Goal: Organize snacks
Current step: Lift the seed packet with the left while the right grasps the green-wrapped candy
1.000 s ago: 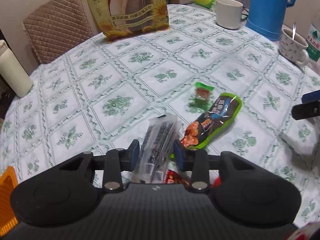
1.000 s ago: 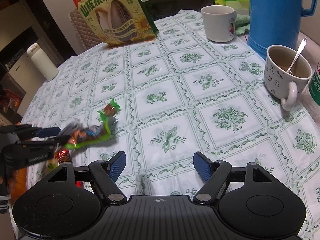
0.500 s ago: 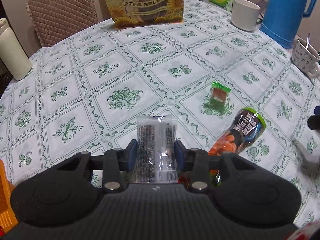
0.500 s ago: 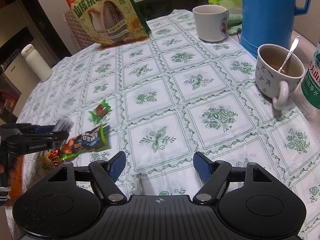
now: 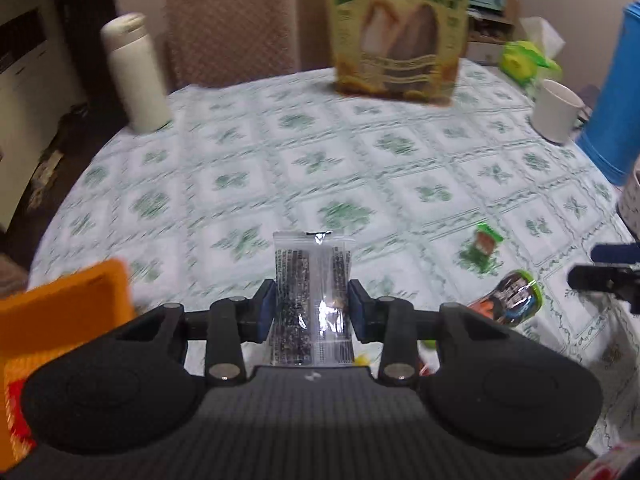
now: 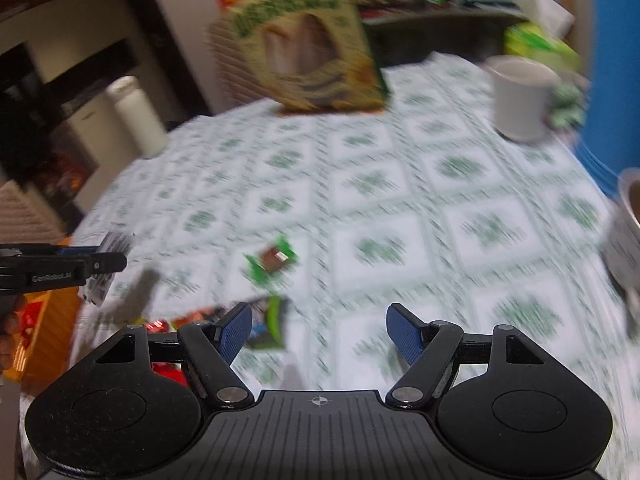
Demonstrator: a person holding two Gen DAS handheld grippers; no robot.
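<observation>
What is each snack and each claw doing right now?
Left claw: shut on clear packet.
Clear packet of dark sticks: held upright, off the table.
Right claw: open, empty.
Green-wrapped candy: lying on tablecloth.
Green-edged snack pouch: lying flat.

Dim, warm indoor light. Both fisheye views bend strongly at the edges. Motion blur smears the patterned table (image 5: 360,168), worse in the right view. Glare glints on a clear packet (image 5: 312,292).

White flask (image 5: 134,74), white mug (image 5: 558,110), blue thermos (image 5: 614,92), brown chair (image 5: 228,28)
</observation>
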